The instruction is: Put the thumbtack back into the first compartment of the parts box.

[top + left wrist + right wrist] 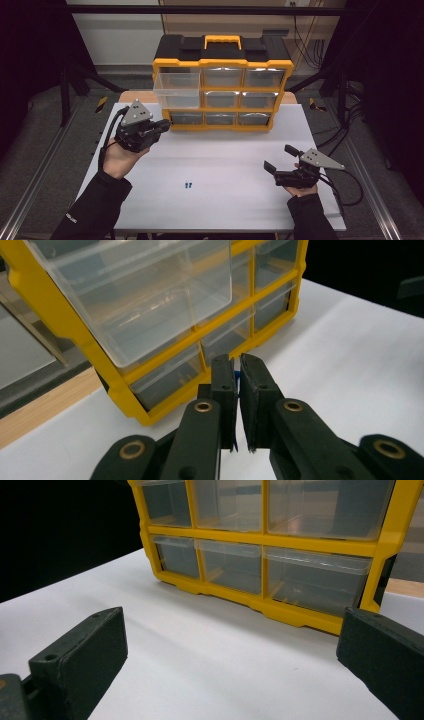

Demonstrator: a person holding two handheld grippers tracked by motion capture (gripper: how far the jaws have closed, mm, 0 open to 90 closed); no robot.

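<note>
The left gripper [237, 371] is clenched on a small blue piece [236, 378] — barely a sliver shows, perhaps plastic. The right gripper [281, 157] rests spread wide — released.

Little can be read; the white tabletop [225, 170] carries a small blue mark [188, 185] that looks like two digits, too small to make out; the sleeve [90, 212] bears a tiny pale logo, illegible.
</note>
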